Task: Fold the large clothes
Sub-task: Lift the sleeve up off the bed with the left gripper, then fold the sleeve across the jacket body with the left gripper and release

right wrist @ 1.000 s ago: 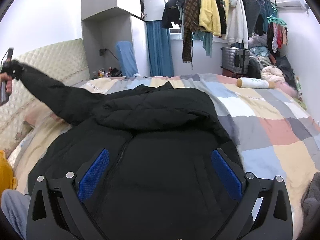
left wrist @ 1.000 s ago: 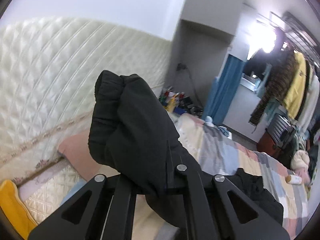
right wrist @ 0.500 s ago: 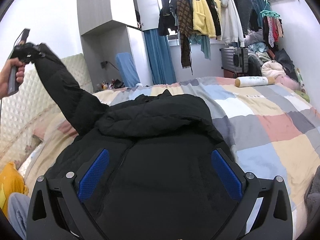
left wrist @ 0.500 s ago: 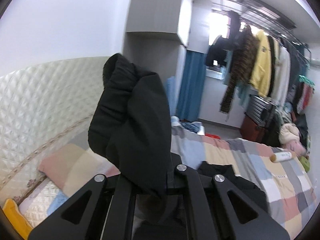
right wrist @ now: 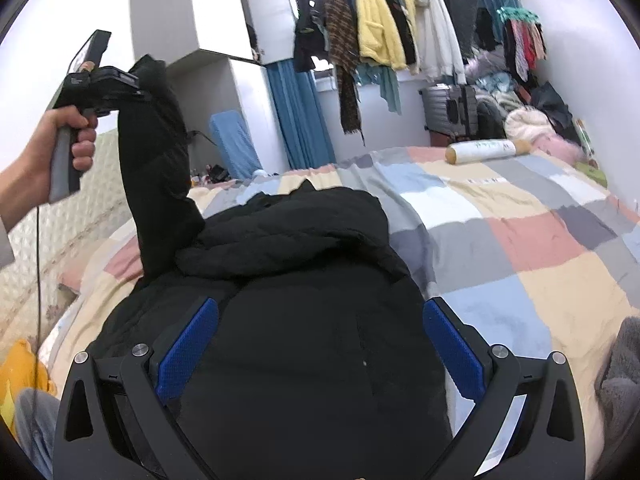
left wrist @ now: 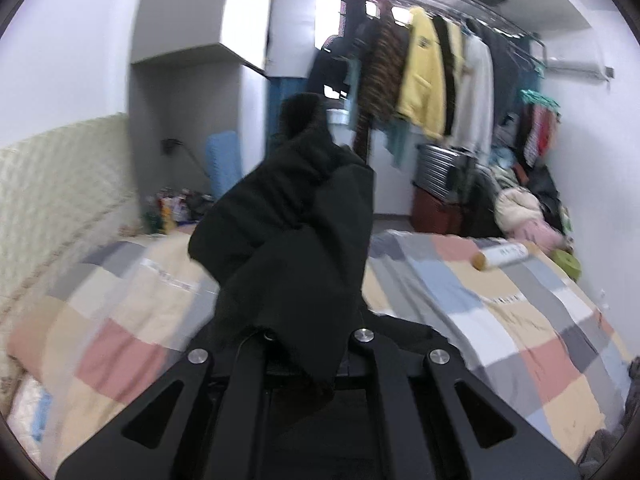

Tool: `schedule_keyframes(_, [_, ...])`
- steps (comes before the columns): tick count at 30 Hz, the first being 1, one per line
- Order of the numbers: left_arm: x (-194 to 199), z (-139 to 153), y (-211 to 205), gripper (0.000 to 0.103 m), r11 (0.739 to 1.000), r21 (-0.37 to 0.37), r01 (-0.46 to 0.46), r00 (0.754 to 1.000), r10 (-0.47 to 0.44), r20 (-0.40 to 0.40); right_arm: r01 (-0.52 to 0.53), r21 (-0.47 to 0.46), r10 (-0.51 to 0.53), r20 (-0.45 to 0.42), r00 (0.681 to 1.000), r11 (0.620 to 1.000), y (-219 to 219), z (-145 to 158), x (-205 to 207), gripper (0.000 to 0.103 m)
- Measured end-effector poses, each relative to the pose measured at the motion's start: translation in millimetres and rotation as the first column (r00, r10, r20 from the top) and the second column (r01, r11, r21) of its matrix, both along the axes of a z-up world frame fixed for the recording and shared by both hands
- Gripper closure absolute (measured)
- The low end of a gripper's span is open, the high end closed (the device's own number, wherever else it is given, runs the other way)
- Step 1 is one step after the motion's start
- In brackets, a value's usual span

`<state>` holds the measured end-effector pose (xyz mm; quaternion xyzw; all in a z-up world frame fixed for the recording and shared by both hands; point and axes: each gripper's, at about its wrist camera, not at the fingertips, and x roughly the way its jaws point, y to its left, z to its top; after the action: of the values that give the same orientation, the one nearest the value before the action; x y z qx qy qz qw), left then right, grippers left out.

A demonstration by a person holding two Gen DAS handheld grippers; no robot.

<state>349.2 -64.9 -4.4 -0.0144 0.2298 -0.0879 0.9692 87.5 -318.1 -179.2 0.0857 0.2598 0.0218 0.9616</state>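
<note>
Here, low in the right wrist view, the right gripper (right wrist: 320, 344) is hovering with its blue-padded jaws spread wide over the black padded jacket (right wrist: 296, 320), which is lying on the pastel checked bedspread (right wrist: 520, 240). At upper left, the left gripper (right wrist: 120, 80) is pinching the jacket's black sleeve (left wrist: 292, 232) and holding it upright. Hanging clothes (right wrist: 380, 24) are filling the top.

Black jacket (right wrist: 288, 320), pastel checked bedspread (right wrist: 520, 248), blue gripper pads (right wrist: 186, 354)
</note>
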Motion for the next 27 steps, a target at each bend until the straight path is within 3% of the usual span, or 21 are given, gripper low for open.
schedule_keyframes(7, [7.8,-64.4,-83.4,0.096,0.993,0.022,0.12,0.991,-0.118,-0.069,0.037,0.038,-0.036,-0.028,0.999,0.999,-18.0,-9.6,8.9,0.0])
schedule_keyframes(15, [26.4,-151.7,-140.5,0.096,0.988,0.016,0.152,0.973,-0.147,-0.179,0.046,0.068,-0.042,-0.062,0.997,0.997,-26.4,-20.5,21.2,0.0])
schedule_keyframes(21, [34.0,-204.8,-163.7,0.096,0.985,0.064,0.163,0.96,-0.143,-0.239,0.054,0.088,-0.046,-0.09,0.995,0.995,-32.9,-33.0,34.9,0.0])
schedule_keyframes(24, [45.4,-225.8,-166.8,0.096,0.982,0.062,0.181,0.937,-0.153,-0.313,0.055,0.077,-0.047,-0.099,0.994,0.996,-33.1,-38.1,42.4,0.0])
schedule_keyframes(27, [46.5,-226.0,-165.0,0.096,0.976,0.063,0.21,0.931,-0.18,-0.319,0.053,0.077,-0.044,-0.111,0.993,0.996,-33.1,-43.3,48.3,0.0])
